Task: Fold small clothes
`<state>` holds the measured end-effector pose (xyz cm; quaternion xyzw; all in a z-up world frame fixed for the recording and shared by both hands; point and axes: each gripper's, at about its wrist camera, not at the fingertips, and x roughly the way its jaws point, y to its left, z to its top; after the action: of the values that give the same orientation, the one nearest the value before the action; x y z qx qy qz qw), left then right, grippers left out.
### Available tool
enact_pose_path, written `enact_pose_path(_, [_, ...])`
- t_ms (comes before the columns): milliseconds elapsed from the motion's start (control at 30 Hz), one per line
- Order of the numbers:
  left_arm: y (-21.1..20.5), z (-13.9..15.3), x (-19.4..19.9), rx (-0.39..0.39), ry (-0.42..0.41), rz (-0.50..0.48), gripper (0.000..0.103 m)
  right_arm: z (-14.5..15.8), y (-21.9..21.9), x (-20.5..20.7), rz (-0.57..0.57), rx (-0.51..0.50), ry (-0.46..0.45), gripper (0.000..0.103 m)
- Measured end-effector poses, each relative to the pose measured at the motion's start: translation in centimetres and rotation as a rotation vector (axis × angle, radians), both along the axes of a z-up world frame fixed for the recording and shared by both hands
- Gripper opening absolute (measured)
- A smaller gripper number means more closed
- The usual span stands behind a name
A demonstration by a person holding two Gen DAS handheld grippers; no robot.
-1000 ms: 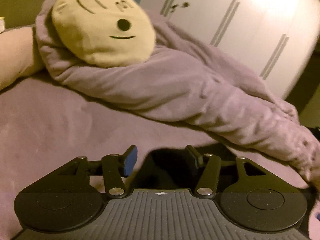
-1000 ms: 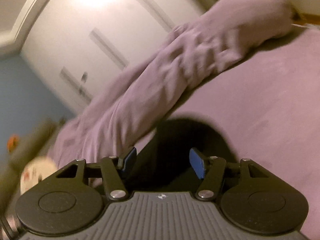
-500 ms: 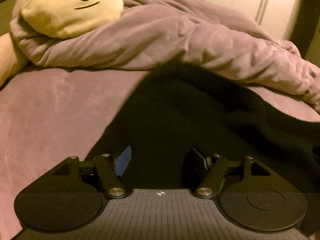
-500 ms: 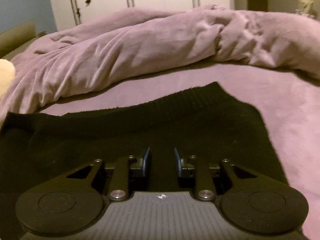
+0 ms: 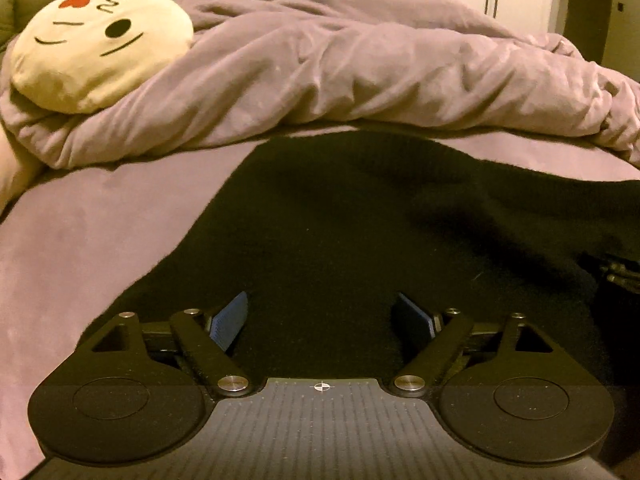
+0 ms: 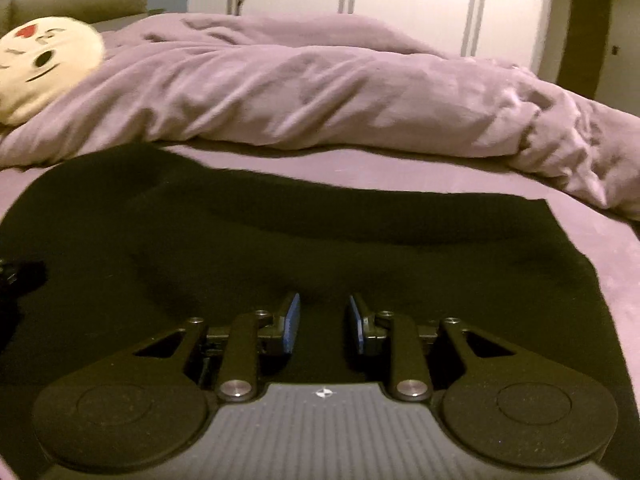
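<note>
A black knit garment (image 5: 360,216) lies spread flat on the purple bed sheet (image 5: 80,248); it also shows in the right wrist view (image 6: 280,240). My left gripper (image 5: 322,320) is low over its near left part, jaws wide open, nothing between them. My right gripper (image 6: 323,322) is low over its near right part, jaws partly open with a narrow gap, empty. The other gripper's edge shows at the right of the left wrist view (image 5: 616,274).
A bunched purple duvet (image 5: 360,68) runs across the bed just behind the garment. A cream emoji pillow (image 5: 100,48) rests on its left end. White wardrobe doors (image 6: 400,4) stand behind the bed. Bare sheet lies left and right of the garment.
Both grippers have swung from tilted views to level ones and come down low over the black garment. The right jaws narrowed from a wide gap; the left stayed wide open.
</note>
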<state>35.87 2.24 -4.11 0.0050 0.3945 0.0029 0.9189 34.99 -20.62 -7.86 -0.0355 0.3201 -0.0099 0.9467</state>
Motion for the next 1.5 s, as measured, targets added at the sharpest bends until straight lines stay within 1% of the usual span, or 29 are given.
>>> enact_pose_path(167, [-0.4,-0.3,-0.1,0.018,0.001,-0.004,0.087,-0.5,-1.1,0.4,-0.02,-0.04,-0.023,0.025])
enact_pose_path(233, [-0.4,-0.3,-0.1,0.023,0.006,-0.004,0.087,-0.6,-1.2,0.9,-0.028,-0.035,-0.023,0.025])
enact_pose_path(367, [-0.3,-0.1,0.0,0.025,0.016,0.005,0.087,-0.1,-1.1,0.4,-0.036,-0.027,-0.016,0.025])
enact_pose_path(433, [-0.1,0.1,-0.3,0.007,0.016,0.011,0.087,0.5,-1.1,-0.4,-0.034,0.001,-0.012,0.025])
enact_pose_path(467, [0.0,0.2,-0.6,-0.005,0.016,0.013,0.087,0.9,-1.3,-1.3,-0.029,0.036,-0.017,0.025])
enact_pose_path(533, [0.1,0.5,-1.2,-0.03,0.015,0.016,0.087,1.4,-1.5,-2.9,-0.018,0.066,-0.025,0.025])
enact_pose_path(633, [0.4,0.9,-2.4,-0.094,0.018,-0.004,0.087,1.9,-2.0,-6.0,-0.013,0.107,-0.054,0.025])
enact_pose_path(700, [0.2,0.9,-2.9,-0.089,0.017,-0.011,0.087,1.9,-2.5,-7.6,-0.014,0.123,-0.061,0.025])
enact_pose_path(767, [0.0,0.7,-3.0,-0.067,0.019,-0.02,0.087,1.1,-2.9,-8.3,-0.02,0.105,-0.05,0.025])
enact_pose_path(833, [0.0,0.7,-3.1,-0.062,0.026,-0.02,0.087,0.5,-3.7,-8.5,-0.023,0.119,-0.035,0.025])
enact_pose_path(1100, [0.6,0.8,-3.5,-0.062,0.037,-0.009,0.087,0.7,-5.6,-8.5,-0.064,0.163,-0.003,0.025])
enact_pose_path(1133, [0.6,0.9,-3.8,-0.068,0.033,-0.008,0.087,0.9,-5.8,-8.7,-0.069,0.184,-0.001,0.025])
enact_pose_path(1267, [1.6,1.3,-5.3,-0.126,0.012,0.002,0.088,1.5,-8.1,-11.2,-0.127,0.375,-0.009,0.028])
enact_pose_path(1333, [2.2,1.2,-6.3,-0.157,0.023,0.026,0.088,1.2,-9.3,-12.8,-0.15,0.448,-0.014,0.028])
enact_pose_path(1433, [3.6,0.5,-8.2,-0.256,0.054,0.055,0.088,0.8,-10.5,-15.1,-0.175,0.483,-0.018,0.028])
enact_pose_path(1500, [4.6,-0.2,-9.4,-0.293,0.074,0.081,0.088,0.6,-11.4,-16.2,-0.194,0.501,-0.015,0.029])
